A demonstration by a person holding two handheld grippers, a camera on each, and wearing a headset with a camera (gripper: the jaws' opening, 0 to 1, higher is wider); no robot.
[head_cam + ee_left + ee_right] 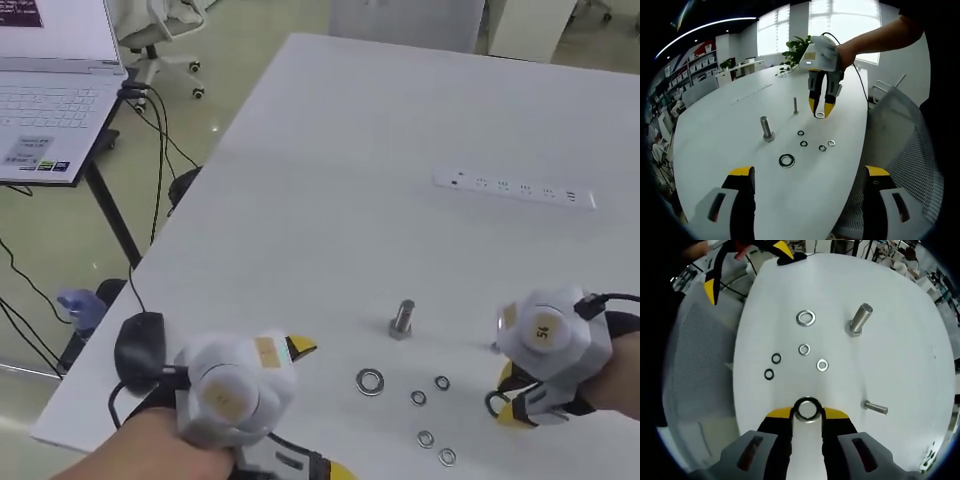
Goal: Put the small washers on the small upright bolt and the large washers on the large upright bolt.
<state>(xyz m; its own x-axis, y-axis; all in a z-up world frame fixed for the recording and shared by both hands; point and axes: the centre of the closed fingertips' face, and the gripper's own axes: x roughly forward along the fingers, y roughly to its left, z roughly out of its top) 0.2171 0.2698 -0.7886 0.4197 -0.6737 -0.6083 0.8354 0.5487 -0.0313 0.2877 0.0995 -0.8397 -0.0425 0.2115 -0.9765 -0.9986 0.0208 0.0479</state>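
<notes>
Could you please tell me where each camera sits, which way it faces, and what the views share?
Head view: on the headset, looking forward and down at the table; the person's hands hold the left claw and right claw.
Left claw view: on the left claw, looking along its open jaws across the table toward the right claw and the arm behind it.
Right claw view: on the right claw, looking past its held washer toward the left claw.
Shared: all three show the large bolt.

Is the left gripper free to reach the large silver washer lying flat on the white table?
Probably yes: the left gripper is open, and the large silver washer lies ahead of its jaws on the bare white table, with nothing between.
</notes>
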